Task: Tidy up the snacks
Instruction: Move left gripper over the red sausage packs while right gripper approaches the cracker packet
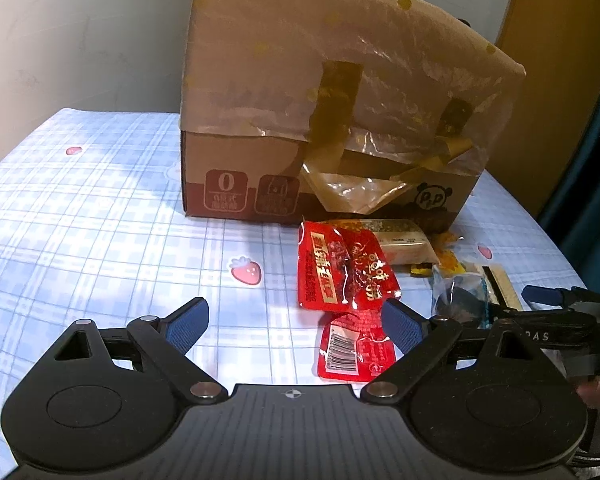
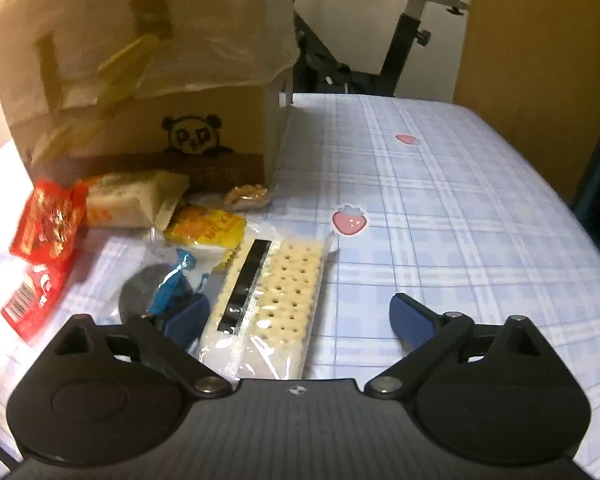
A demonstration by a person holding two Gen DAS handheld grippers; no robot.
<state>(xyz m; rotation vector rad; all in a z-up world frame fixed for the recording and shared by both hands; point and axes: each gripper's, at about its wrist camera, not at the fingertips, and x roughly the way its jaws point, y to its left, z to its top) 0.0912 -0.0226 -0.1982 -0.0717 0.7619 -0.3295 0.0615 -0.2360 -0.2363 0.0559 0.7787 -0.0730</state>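
Note:
A taped cardboard box [image 1: 320,128] [image 2: 140,92] with a panda print stands on the table. Snack packs lie in front of it: two red packets [image 1: 342,270] [image 2: 50,222], one with a barcode [image 1: 354,350] [image 2: 32,300], a pale wrapped cake [image 1: 404,240] [image 2: 132,198], a yellow pack [image 2: 206,228], a clear bag with a dark biscuit [image 2: 160,286] and a cracker sleeve [image 2: 276,300]. My left gripper [image 1: 296,322] is open, its right finger beside the barcode packet. My right gripper [image 2: 300,318] is open around the near end of the cracker sleeve.
A blue plaid cloth with strawberry prints [image 1: 100,208] [image 2: 460,216] covers the table. An exercise bike [image 2: 404,32] stands behind the table, and a brown panel [image 2: 540,60] stands at the right. A small clear snack bag [image 2: 248,198] lies by the box's corner.

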